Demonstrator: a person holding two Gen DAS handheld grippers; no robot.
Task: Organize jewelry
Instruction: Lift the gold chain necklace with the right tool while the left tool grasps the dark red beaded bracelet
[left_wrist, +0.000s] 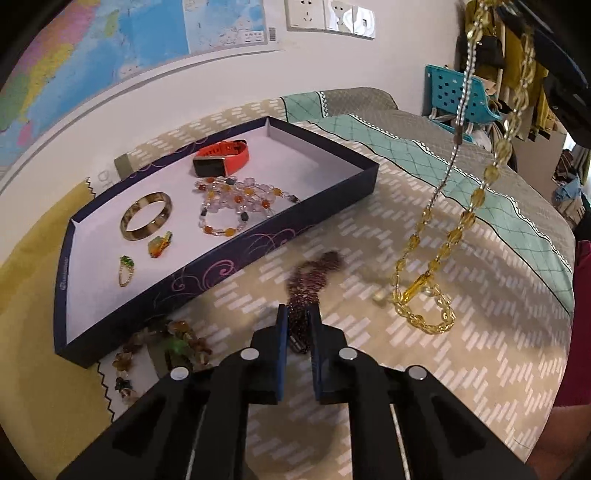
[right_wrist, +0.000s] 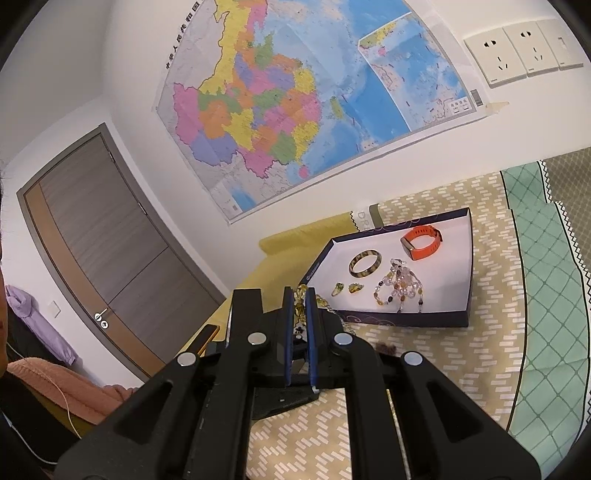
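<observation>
A dark blue box lid (left_wrist: 221, 258) lies on the bed and holds an orange smartwatch (left_wrist: 221, 157), a bangle (left_wrist: 146, 216), a bead necklace (left_wrist: 236, 205) and small pieces. My left gripper (left_wrist: 298, 314) is shut on a dark red bead necklace (left_wrist: 310, 277) just right of the tray. My right gripper (right_wrist: 300, 295) is shut on a yellow bead necklace (left_wrist: 439, 254) that hangs down, its lower end touching the bed. In the right wrist view the tray (right_wrist: 406, 319) lies ahead and right, and yellow beads (right_wrist: 299, 293) sit between the fingers.
Brown and green beads (left_wrist: 166, 343) lie on the bed by the tray's near corner. A map and sockets are on the wall (right_wrist: 280, 110). A door (right_wrist: 92, 240) is at the left. A teal crate (left_wrist: 458, 96) stands beyond the bed.
</observation>
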